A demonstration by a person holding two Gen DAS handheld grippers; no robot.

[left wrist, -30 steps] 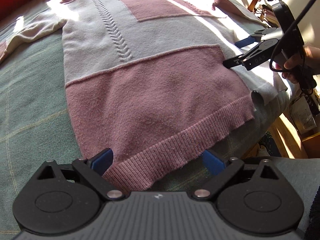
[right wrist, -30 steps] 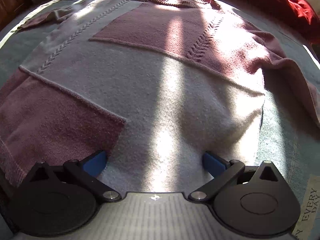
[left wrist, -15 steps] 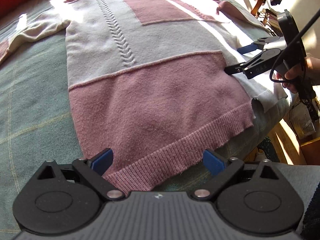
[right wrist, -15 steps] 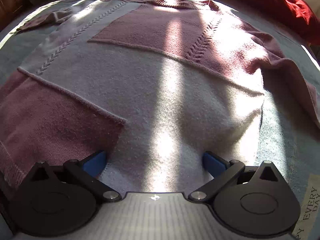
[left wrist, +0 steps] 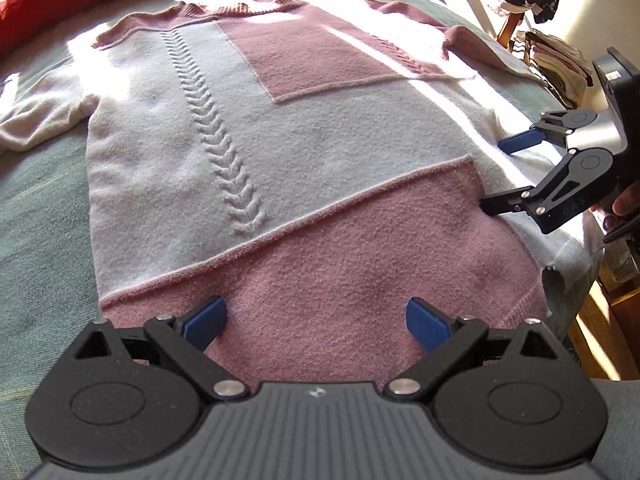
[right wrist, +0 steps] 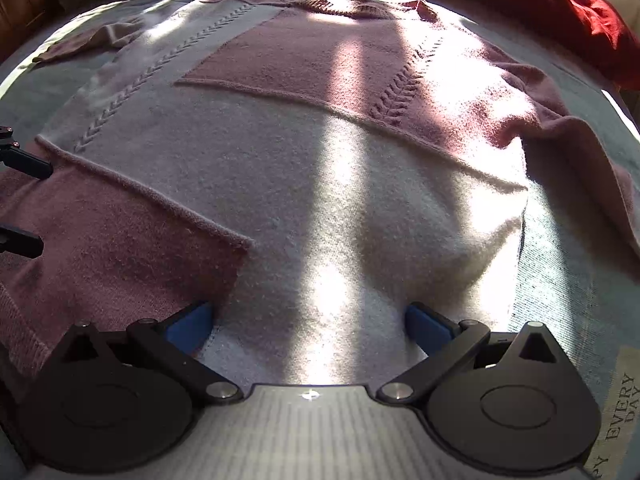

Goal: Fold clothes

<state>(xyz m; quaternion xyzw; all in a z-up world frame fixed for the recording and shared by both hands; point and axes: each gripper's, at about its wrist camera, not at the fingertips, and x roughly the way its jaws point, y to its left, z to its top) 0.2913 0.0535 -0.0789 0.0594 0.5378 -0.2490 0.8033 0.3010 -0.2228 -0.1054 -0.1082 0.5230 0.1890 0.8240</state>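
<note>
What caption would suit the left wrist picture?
Open left tongs poised over a pink and white knitted sweater spread flat, open right tongs alongside.

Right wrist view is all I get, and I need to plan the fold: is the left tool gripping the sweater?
Observer: No. The left tool is open, pads apart over the sweater, above its pink lower panel.
Operator: Is the hem fully on the bed?
Observer: Not quite. The white hem corner droops over the edge of the bed, below the open right tool.
Operator: Anything past that edge?
Observer: What looks like a stack of folded clothes.
</note>
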